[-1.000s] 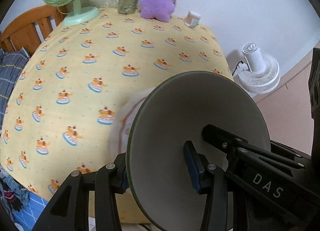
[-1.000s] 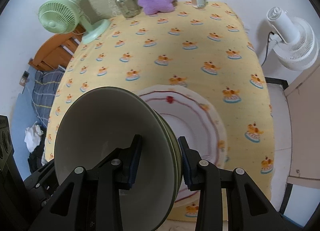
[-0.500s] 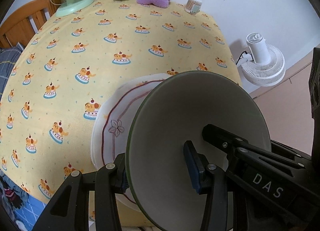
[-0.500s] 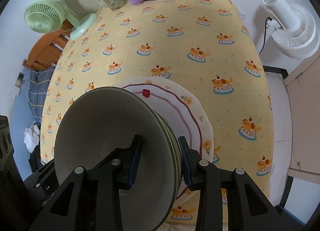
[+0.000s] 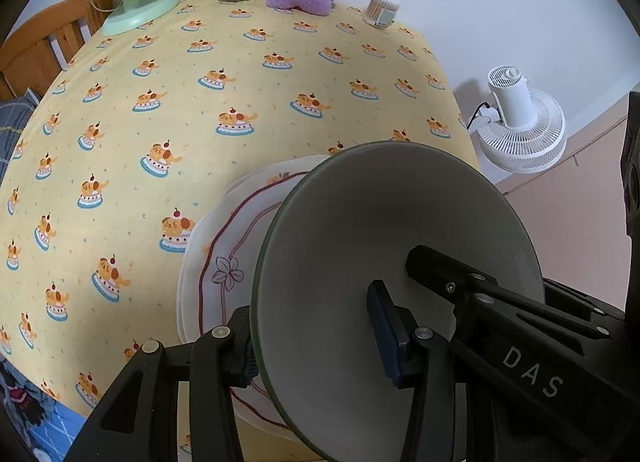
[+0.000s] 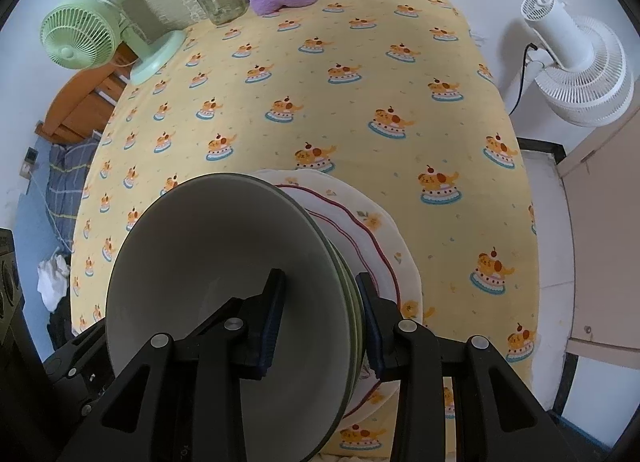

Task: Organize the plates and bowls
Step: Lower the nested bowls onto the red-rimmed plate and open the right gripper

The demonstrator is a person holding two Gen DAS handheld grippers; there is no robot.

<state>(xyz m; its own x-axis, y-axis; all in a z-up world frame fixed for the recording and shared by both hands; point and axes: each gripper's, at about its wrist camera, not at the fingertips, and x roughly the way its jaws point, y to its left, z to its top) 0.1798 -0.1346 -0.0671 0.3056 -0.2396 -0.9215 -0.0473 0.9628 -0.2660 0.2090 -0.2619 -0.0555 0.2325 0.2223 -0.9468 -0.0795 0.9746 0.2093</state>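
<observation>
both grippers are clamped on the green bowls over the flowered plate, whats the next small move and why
Probably lower the bowls straight down onto the plate, then open. Both the left hand-held gripper and right hand-held gripper pinch opposite sides of the rim, and the plate lies flat right beneath them.

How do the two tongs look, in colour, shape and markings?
Both the left tongs and the right tongs are black, with two angular fingers, silver screw heads and dark blue pads. In the left wrist view, white letters "DAS" mark the black body of the other tongs.
</observation>
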